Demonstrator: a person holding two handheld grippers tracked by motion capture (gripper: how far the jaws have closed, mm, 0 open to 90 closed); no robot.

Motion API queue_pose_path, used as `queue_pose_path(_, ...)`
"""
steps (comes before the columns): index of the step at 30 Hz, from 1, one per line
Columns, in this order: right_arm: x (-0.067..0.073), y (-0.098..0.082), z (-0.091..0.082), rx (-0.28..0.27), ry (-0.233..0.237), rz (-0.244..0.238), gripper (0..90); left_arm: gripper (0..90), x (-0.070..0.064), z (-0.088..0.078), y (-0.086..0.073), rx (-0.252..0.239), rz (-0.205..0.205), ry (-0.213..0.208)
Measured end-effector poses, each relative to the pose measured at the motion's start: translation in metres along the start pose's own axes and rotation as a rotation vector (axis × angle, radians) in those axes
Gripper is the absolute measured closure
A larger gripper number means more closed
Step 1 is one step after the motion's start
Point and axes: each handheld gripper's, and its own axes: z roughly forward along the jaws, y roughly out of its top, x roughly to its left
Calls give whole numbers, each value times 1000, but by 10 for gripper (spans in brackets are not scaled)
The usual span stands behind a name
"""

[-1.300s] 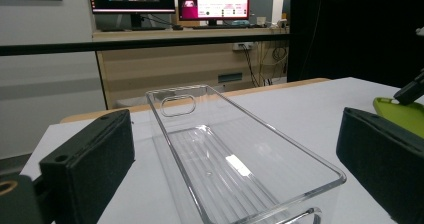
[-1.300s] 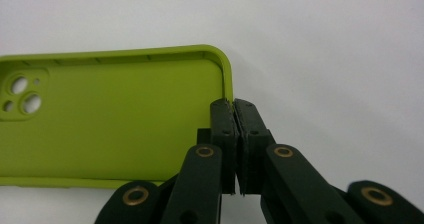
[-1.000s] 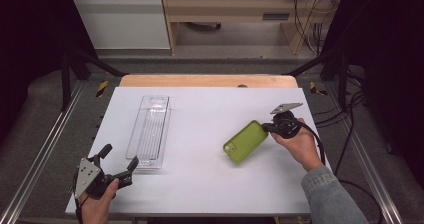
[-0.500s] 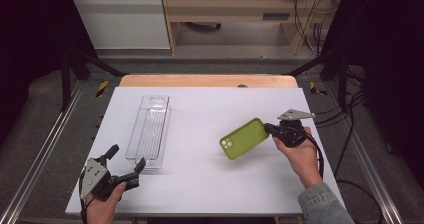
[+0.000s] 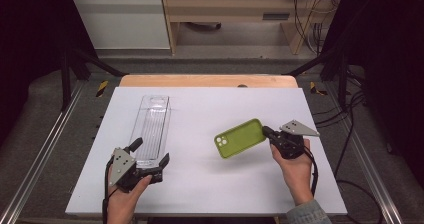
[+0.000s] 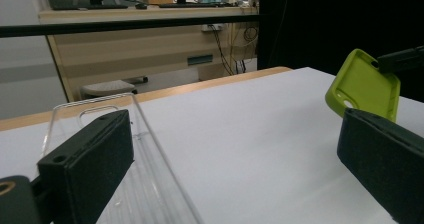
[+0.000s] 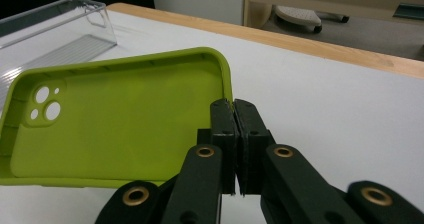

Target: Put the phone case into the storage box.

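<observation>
Gripping green case: right hand-held gripper | left released (white table)

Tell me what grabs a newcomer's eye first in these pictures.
The bright green soft phone case stands out first, lifted off the white table right of centre, pinched at its edge by the right gripper. To its left lies a long clear plastic tray, with the left gripper open at its near end.

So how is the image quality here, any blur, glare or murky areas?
High view: even light, dark surroundings, soft shadow under the lime-green silicone phone case. Left gripper view: near fingers soft, clear plastic tray hard to read. Right gripper view: case sharp, background blurred.
</observation>
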Motion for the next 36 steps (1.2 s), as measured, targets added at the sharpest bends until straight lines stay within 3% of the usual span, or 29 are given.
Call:
queue_pose_path(7,6,-9,2,-29,9,13,884,10,-10,10,11,31,25,-10)
queue_pose_path(25,4,-13,-2,-42,21,21,884,12,-23,24,19,69,24,-21)
queue_pose_path(36,4,-14,-2,-55,16,12,885,14,-44,35,24,90,34,-51)
